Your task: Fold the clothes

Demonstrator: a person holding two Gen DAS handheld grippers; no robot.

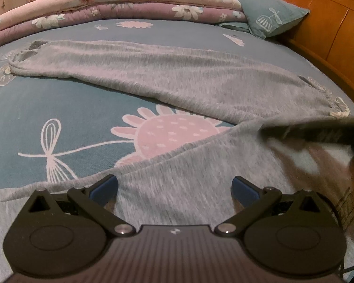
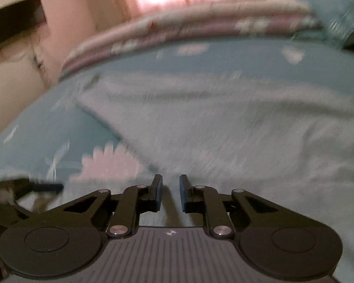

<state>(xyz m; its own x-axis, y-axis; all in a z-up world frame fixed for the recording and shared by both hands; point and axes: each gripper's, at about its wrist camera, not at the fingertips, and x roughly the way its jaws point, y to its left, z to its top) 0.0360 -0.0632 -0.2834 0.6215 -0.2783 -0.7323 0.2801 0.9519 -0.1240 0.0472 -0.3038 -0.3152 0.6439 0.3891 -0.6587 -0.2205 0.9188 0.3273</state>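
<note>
Grey trousers lie spread on the blue flowered bedsheet. One leg stretches across the bed to a drawstring waistband on the right, and the other leg runs toward me. My left gripper hovers wide open over that near leg, with nothing between its blue pads. In the left wrist view the right gripper's fingers show as a blurred dark streak near the waistband. In the blurred right wrist view my right gripper is low over the grey trousers. A narrow gap shows between its pads, with no cloth visibly pinched.
A folded floral quilt and a blue pillow lie along the far side of the bed. A wooden headboard rises at the right. In the right wrist view, a dark box hangs on the wall at the left.
</note>
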